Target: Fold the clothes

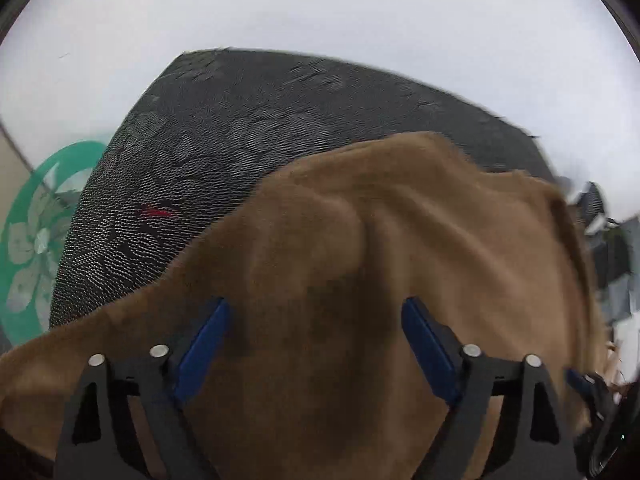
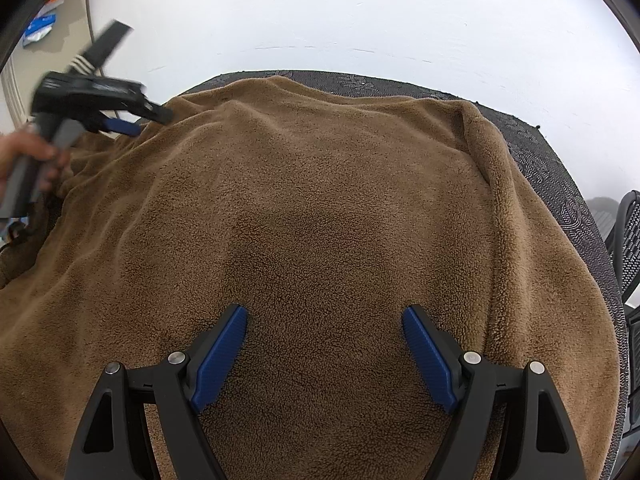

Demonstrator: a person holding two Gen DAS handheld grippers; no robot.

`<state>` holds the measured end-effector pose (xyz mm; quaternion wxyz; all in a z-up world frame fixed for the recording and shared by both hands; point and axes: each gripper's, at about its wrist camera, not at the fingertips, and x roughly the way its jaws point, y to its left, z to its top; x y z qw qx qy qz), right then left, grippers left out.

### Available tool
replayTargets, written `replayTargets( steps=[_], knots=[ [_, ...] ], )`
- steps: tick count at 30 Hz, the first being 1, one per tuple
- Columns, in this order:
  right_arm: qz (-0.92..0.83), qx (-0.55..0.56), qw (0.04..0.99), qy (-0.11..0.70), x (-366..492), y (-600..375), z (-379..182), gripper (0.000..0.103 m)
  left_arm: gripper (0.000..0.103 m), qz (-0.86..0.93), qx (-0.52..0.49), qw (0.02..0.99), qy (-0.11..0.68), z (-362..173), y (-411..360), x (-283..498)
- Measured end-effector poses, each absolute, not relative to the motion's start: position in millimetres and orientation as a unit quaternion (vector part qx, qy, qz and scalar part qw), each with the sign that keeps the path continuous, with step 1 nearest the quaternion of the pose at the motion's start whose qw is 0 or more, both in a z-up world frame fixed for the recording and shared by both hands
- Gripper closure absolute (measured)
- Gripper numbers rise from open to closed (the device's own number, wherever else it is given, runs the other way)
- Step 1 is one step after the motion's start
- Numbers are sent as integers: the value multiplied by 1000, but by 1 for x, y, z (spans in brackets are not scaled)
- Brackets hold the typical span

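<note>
Brown fleece, thick and soft-piled, covers most of a dark patterned mat (image 2: 536, 148) on a white floor (image 2: 320, 20): the garment (image 2: 320, 200) lies spread nearly flat in the right wrist view, with a rolled ridge along its right side and loose wrinkles toward its left edge. The right gripper (image 2: 324, 320) hangs just above the middle of the cloth, its blue-padded jaws spread wide with nothing between them. The left gripper (image 1: 316, 312) is likewise wide open and holds nothing; in its own blurred view it looks over a raised hump of the fleece toward bare mat, and from the right wrist it appears at the garment's left edge, gripped by a hand (image 2: 28, 160). A green patterned disc (image 1: 36, 236) lies off the mat's edge; a black mesh chair (image 2: 628, 240) stands to the right.

No fold looks begun. The likely risk is a shallow pinch: the plush pile could slip from the pads mid-lift, or a bite taken mid-panel could gather several layers and drag the garment askew across the mat. The bunched left edge, if not smoothed, could leave a crooked crease.
</note>
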<state>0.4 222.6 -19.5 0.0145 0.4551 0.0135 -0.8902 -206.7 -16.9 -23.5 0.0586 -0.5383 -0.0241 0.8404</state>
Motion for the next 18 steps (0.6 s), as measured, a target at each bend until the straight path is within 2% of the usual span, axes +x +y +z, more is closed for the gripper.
replayTargets(
  steps=[2, 5, 10, 13, 16, 18],
  knots=[
    [-890, 455, 15, 13, 1, 223, -20, 20, 18, 849, -528, 17, 14, -30, -22, -213],
    [-890, 456, 21, 6, 1, 225, -19, 18, 17, 856, -517, 2, 19, -32, -32, -218],
    [-887, 461, 32, -14, -4, 252, -13, 18, 8, 864, -501, -10, 53, -33, -37, -219],
    [-885, 464, 39, -30, -7, 270, -7, 18, 8, 865, -500, -3, 43, -34, -39, -215],
    [-883, 460, 50, -83, -3, 297, 4, 18, 8, 864, -503, 8, 16, -31, -43, -209],
    [-886, 456, 4, -79, -1, 314, 13, 18, 8, 868, -496, 17, 12, -25, -40, -201]
  ],
)
